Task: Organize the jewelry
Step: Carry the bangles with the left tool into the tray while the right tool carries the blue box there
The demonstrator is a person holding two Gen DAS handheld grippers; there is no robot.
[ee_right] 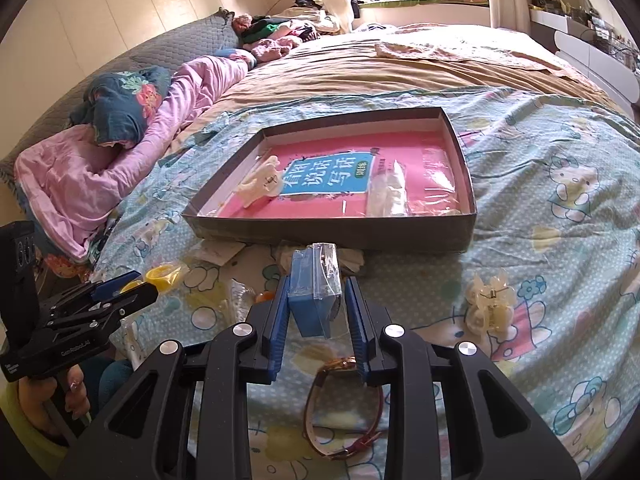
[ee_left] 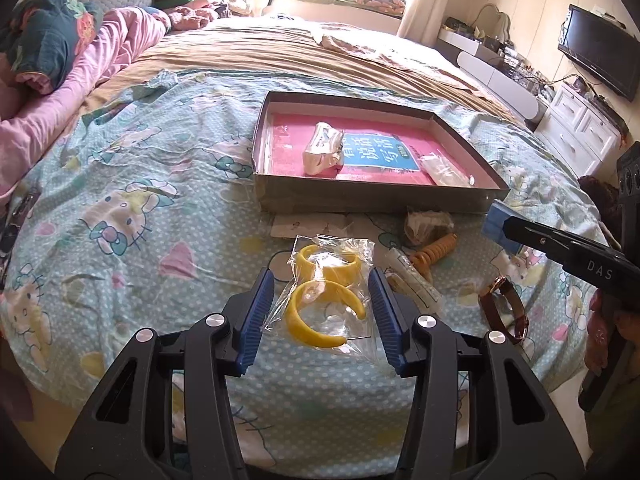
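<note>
1. Your left gripper (ee_left: 322, 312) grasps a clear bag of yellow bangles (ee_left: 326, 280); the blue pads press the plastic on both sides, just above the bed (ee_left: 120, 168).
2. Your right gripper (ee_right: 316, 312) is clenched on a small blue box in a clear sleeve (ee_right: 314, 292), held upright between the jaws, near side of the tray.
3. The shallow box tray (ee_right: 332, 230) sits farther out on the bed, centre. It already holds a pale wrapped piece (ee_left: 323, 148) at its left and a clear packet (ee_right: 386, 192) toward its right, both on the pink book cover lining it.
4. Still loose on the bedspread: a brown-strap watch (ee_right: 344, 404) below your right gripper, a pale hair claw (ee_right: 490, 302) to the right, an orange spiral piece (ee_left: 434, 254) and a long clear packet (ee_left: 414, 280) between the two grippers.
5. Judgement: partway through. Two items are in the tray, two are in hand and not yet placed, and at least four wait on the bed.
</note>
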